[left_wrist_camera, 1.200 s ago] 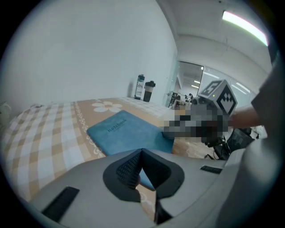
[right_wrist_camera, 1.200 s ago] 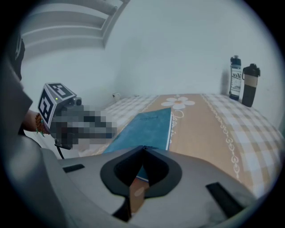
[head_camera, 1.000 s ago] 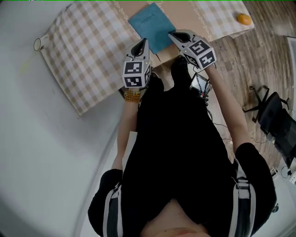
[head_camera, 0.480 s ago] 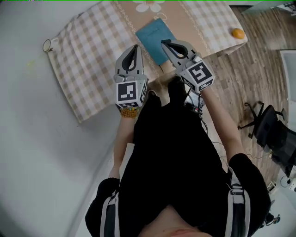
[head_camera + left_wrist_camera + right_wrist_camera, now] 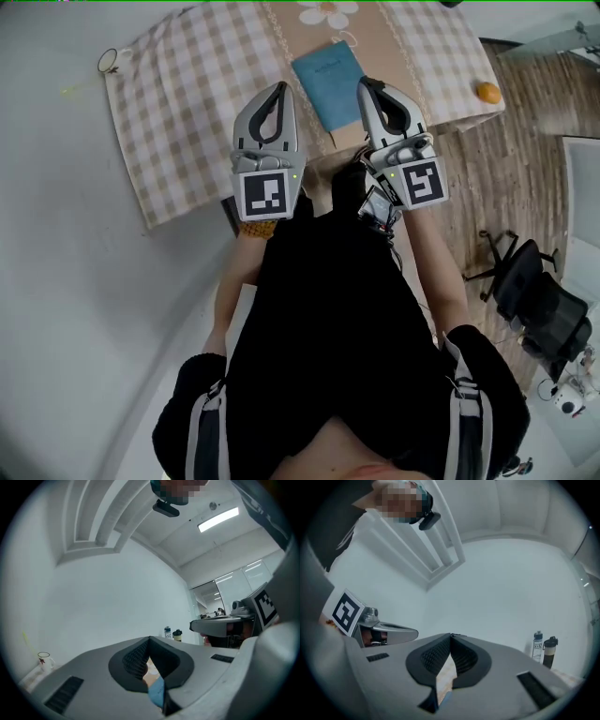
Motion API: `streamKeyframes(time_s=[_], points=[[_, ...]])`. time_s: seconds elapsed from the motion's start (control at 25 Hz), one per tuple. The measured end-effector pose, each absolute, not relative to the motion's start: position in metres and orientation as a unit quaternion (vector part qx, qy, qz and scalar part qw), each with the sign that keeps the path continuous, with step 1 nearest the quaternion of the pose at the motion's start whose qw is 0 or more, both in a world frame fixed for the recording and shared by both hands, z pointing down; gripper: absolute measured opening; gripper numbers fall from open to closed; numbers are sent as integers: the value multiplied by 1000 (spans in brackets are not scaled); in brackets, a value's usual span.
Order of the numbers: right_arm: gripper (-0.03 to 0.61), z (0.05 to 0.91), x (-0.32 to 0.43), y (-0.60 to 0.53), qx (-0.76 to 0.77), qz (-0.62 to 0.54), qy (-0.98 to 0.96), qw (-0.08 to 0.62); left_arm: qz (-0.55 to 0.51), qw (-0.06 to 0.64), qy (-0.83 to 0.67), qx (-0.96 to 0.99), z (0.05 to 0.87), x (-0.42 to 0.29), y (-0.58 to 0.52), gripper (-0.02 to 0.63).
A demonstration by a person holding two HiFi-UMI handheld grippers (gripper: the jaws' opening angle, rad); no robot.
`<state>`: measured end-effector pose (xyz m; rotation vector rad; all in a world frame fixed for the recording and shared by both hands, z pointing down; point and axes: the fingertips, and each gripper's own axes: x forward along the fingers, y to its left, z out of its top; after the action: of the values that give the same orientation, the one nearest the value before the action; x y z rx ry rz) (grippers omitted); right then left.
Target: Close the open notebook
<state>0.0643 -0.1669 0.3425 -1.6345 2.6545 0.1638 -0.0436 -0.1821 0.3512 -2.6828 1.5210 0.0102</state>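
The person reaches both arms forward from the chest, the left forearm (image 5: 231,281) and right forearm (image 5: 434,270) bare below black sleeves. The left gripper (image 5: 279,88) and right gripper (image 5: 367,83) sit side by side, slightly apart, pointing ahead and about level. Each gripper's fingers (image 5: 133,658) are pressed together tip to tip.

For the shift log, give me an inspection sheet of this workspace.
Surface: cloth-covered table, tan runner down the middle.
Job's things: blue notebook lies closed on the runner.
Clutter: orange at right corner; cup at left corner.
Grippers: left gripper and right gripper both shut, empty, either side of the notebook in the head view.
Cables: wired device by the right wrist.
Surroundings: office chair on wood floor.
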Motion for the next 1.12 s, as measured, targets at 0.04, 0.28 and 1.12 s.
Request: streamKeyframes(time_s=[0.04, 0.28, 1.12], points=[[5, 339, 63, -164, -526, 61, 848, 19, 7, 38, 495, -868, 348, -47, -180, 6], [5, 353, 60, -152, -538, 68, 840, 11, 50, 53, 509, -858, 343, -60, -167, 6], [3, 412, 62, -133, -588, 32, 807, -50, 7, 27, 526, -850, 394, -85, -161, 6]])
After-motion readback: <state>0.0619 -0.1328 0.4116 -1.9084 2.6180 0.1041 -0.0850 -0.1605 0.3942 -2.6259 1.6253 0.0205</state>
